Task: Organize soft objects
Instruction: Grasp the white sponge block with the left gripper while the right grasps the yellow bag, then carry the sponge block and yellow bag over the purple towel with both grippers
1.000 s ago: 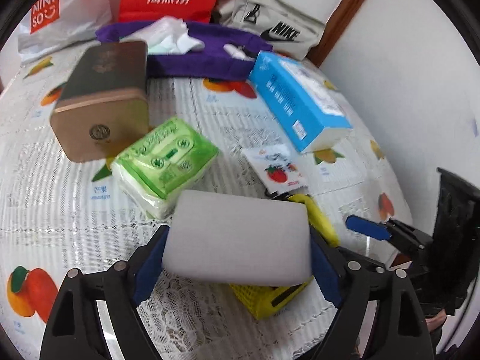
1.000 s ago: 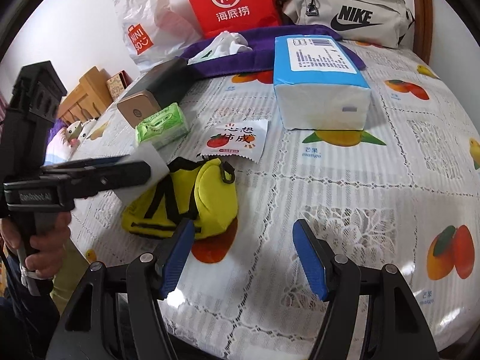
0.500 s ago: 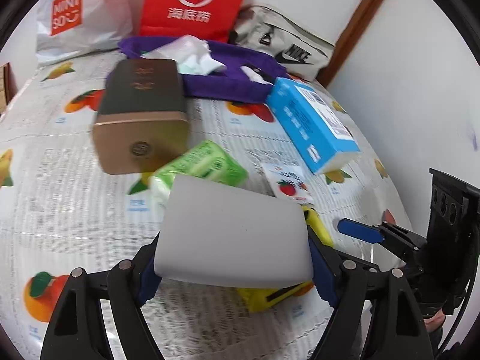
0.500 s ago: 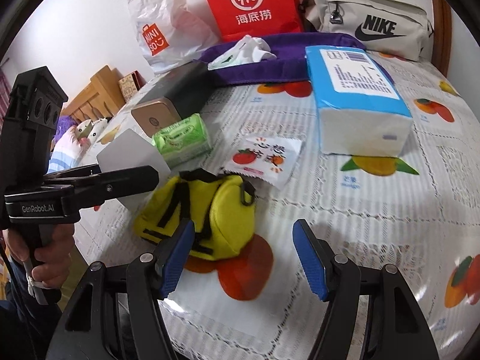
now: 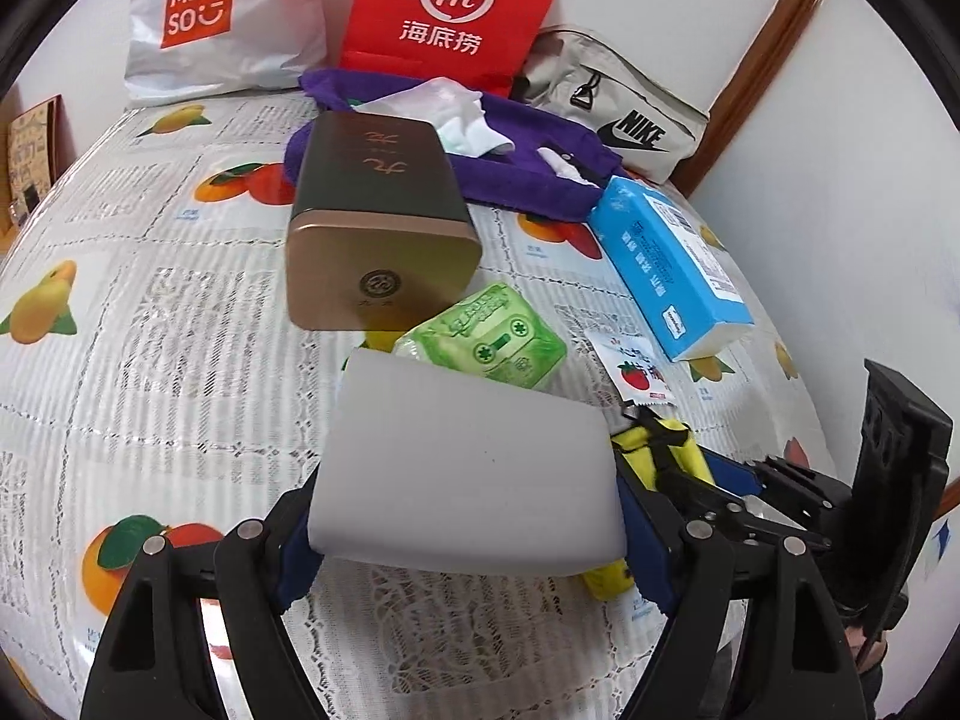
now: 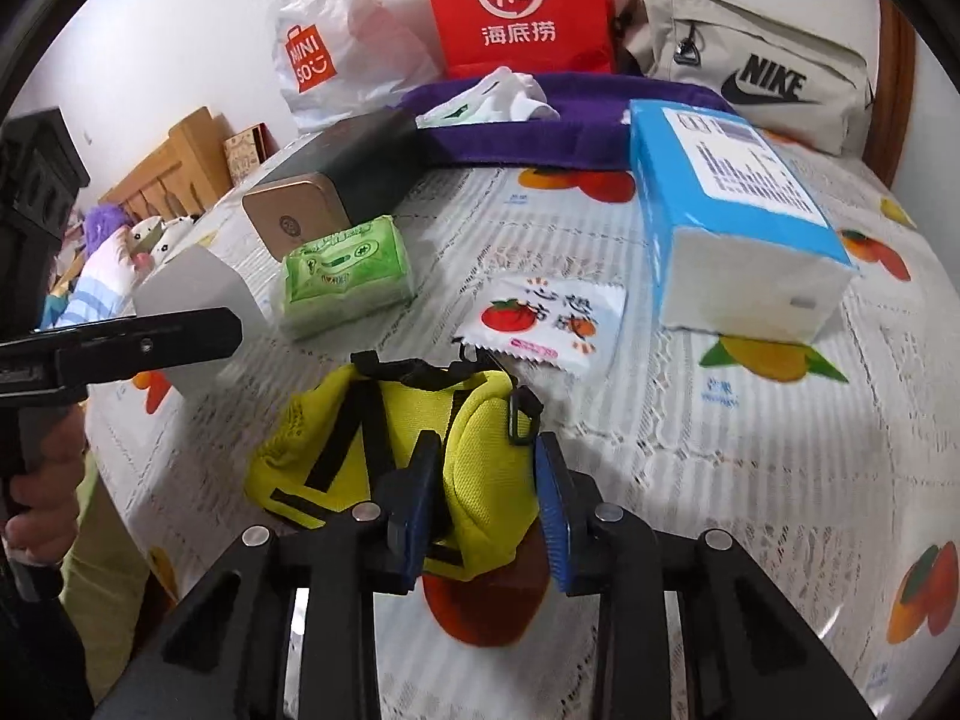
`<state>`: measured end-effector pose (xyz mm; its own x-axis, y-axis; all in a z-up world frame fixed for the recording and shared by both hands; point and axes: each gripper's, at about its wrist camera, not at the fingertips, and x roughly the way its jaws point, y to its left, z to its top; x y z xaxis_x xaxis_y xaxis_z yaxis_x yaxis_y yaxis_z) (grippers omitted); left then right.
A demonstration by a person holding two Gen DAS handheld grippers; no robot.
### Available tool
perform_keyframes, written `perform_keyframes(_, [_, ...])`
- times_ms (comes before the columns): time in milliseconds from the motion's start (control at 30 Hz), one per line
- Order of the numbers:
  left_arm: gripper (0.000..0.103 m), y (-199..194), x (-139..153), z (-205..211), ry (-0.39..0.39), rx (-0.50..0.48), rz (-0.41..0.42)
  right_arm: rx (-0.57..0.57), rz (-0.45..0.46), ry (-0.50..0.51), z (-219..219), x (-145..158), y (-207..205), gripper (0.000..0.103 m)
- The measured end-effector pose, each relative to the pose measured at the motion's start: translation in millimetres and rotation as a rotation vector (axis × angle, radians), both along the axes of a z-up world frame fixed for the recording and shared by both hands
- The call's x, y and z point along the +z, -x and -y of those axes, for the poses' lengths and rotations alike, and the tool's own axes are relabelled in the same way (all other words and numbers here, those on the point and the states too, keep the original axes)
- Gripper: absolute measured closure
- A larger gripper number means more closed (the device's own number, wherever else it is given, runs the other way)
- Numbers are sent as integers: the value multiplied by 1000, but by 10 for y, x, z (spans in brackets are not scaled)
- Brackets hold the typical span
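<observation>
On the yellow pouch (image 6: pixel 480 468) — right gripper (image 6: pixel 487 501) now clamped, previously open.

Grey-white sponge (image 5: pixel 468 474); yellow pouch (image 6: pixel 384 450) – black straps; green tissue pack (image 6: pixel 345 276); blue box (image 6: pixel 738 210).

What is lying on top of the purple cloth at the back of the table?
On the purple cloth lies a crumpled white piece with green print. The red bag and Nike pouch stand behind it. What is under the cloth is covered.

Matt white foam block (image 5: pixel 468 474), yellow mesh-cloth pouch (image 6: pixel 420 450), glossy metal tin (image 5: pixel 381 228)
</observation>
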<state>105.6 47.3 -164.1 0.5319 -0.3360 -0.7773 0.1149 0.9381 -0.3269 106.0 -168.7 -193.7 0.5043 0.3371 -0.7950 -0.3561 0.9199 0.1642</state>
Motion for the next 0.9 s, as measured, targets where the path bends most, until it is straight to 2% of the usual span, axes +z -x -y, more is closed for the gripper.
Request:
perform_keyframes(200, [22, 15, 33, -40, -16, 21, -3, -9, -12, -25, 223, 43, 168, 73])
perform_keyframes(400, [22, 15, 206, -38, -46, 38, 20, -84, -1, -3, 554, 121, 240, 74])
perform_keyframes(633, [22, 10, 440, -99, -73, 69, 51, -150, 62, -35, 819, 379, 211, 75])
perform_keyframes(900, [22, -114, 698, -108, -80, 89, 79, -154, 106, -88, 927, 672, 84, 75])
